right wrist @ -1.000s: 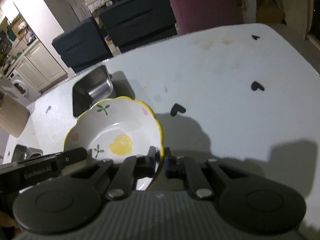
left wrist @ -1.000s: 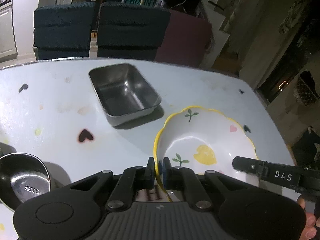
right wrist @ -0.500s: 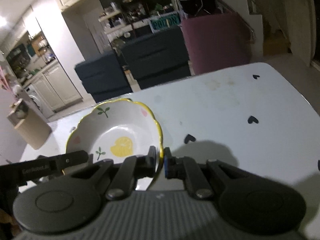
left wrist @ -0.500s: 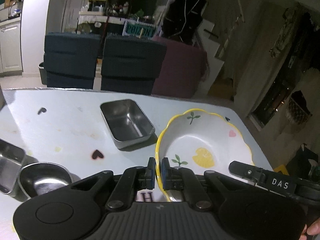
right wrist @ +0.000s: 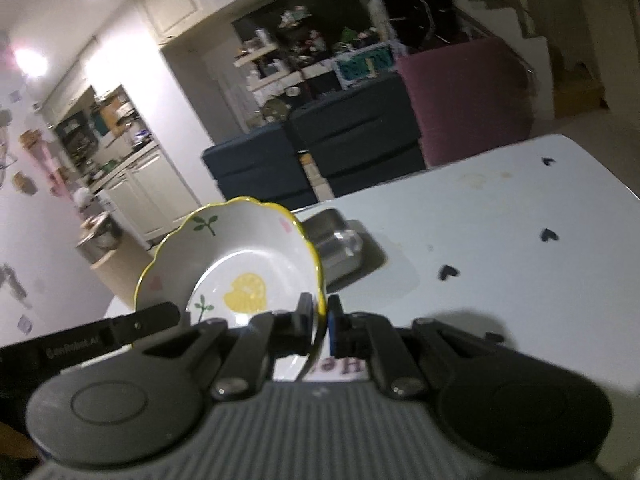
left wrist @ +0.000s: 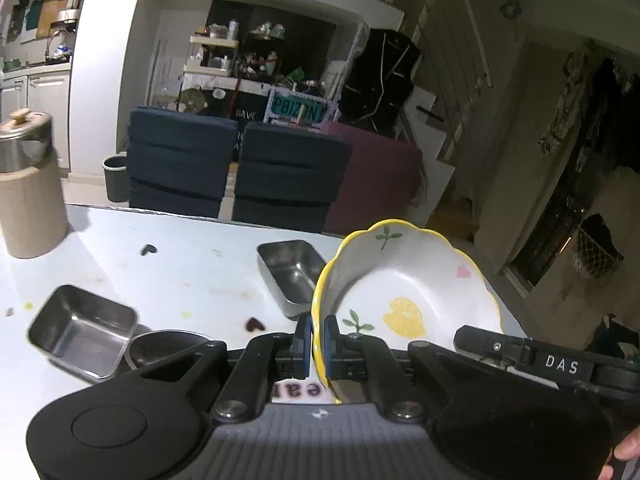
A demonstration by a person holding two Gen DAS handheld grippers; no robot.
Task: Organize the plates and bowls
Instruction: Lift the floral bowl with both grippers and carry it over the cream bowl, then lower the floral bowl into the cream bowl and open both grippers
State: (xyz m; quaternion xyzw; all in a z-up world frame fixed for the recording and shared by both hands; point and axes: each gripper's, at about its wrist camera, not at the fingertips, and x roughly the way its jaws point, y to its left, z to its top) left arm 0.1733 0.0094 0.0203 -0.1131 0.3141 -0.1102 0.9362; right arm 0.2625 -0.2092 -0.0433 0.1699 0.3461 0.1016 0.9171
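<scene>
A white bowl (left wrist: 416, 292) with a wavy yellow rim, a lemon and green sprigs hangs tilted above the table. My left gripper (left wrist: 315, 340) is shut on its left rim. My right gripper (right wrist: 320, 322) is shut on the opposite rim of the same bowl (right wrist: 240, 256). Each view shows the other gripper's black finger at the bowl's far side. On the table lie a steel rectangular tray (left wrist: 290, 274), a second steel tray (left wrist: 80, 330) and a round steel bowl (left wrist: 160, 350), partly hidden behind my left gripper.
The pale table (right wrist: 500, 240) carries small dark heart marks. A beige canister with a steel lid (left wrist: 28, 188) stands at its far left. Dark blue chairs (left wrist: 236, 172) and a maroon chair (left wrist: 376, 184) line the far edge. A fingertip (left wrist: 626, 450) shows at lower right.
Both grippers have lifted the bowl off the table and tilted upward. The room behind has come into view, and the steel trays now sit lower in the picture.
</scene>
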